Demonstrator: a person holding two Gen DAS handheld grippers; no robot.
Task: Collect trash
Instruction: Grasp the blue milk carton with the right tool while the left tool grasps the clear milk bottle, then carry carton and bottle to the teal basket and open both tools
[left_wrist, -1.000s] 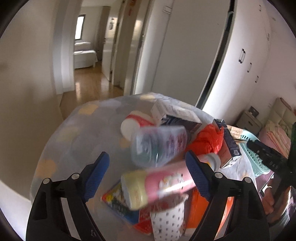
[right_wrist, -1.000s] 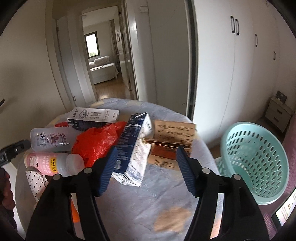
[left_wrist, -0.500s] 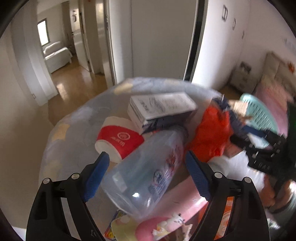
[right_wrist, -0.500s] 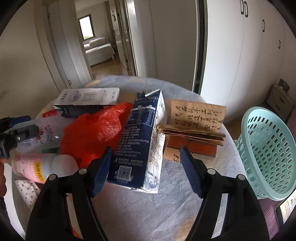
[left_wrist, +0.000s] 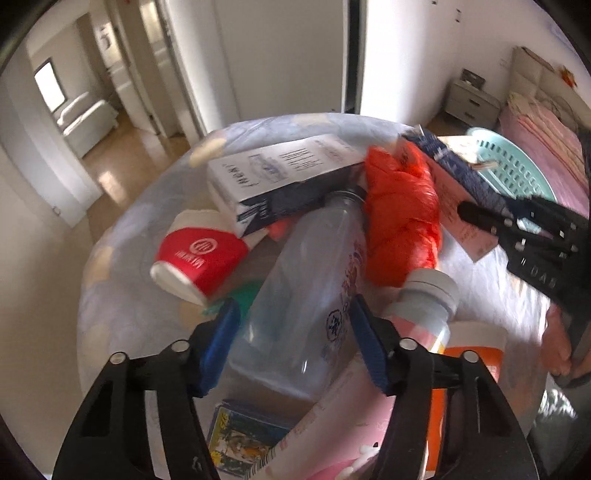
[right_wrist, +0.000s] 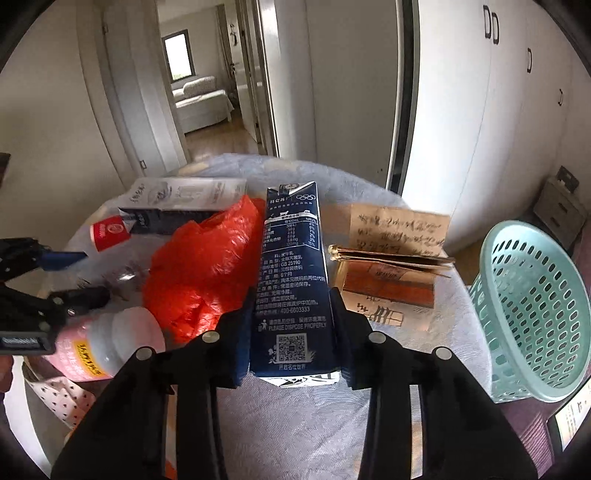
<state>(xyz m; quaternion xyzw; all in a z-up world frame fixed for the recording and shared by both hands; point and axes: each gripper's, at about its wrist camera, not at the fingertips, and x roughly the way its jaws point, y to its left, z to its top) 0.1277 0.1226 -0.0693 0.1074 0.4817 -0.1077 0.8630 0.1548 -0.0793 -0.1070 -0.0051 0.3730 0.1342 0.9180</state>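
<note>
A round table holds a heap of trash. My left gripper has its blue pads on both sides of a clear plastic bottle lying on the pile. My right gripper has its jaws against the two sides of a dark blue milk carton. A red plastic bag lies between the bottle and the carton. A red paper cup, a white and navy box and a pink bottle with a white cap lie around them.
A teal plastic basket stands beside the table at the right. A brown cardboard box with writing lies right of the carton. An orange cup, a polka-dot paper cup and a colourful packet lie near the front edge.
My left gripper has moved forward and narrowed around the clear bottle. My right gripper has moved forward and closed in on the blue milk carton.
</note>
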